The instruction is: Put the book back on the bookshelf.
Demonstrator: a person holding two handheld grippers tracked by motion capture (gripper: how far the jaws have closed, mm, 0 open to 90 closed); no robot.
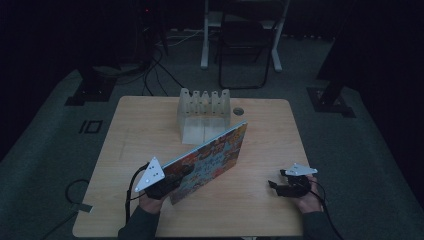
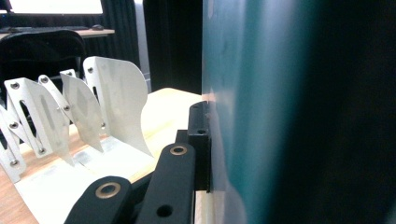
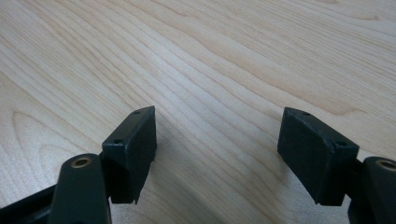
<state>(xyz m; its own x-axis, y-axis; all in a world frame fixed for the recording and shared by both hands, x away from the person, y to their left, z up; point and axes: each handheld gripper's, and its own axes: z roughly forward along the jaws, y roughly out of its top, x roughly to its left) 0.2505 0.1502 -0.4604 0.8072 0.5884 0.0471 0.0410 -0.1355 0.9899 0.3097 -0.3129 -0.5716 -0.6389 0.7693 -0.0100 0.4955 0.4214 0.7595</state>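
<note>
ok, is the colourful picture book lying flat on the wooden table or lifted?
Lifted and tilted: the colourful picture book slopes up toward the white slotted rack, with the left gripper clamped on its lower end.

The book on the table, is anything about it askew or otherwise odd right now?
Yes. The book is not lying flat: it stands tilted on its lower edge, slanting across the table, held by the left gripper shut on its near end. The slotted rack behind it sits upright and undisturbed. Nothing looks spilled or damaged.

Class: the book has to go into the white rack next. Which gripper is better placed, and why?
Left. The left gripper grips the book, tilted near the rack; the right gripper rests open, apart.
</note>
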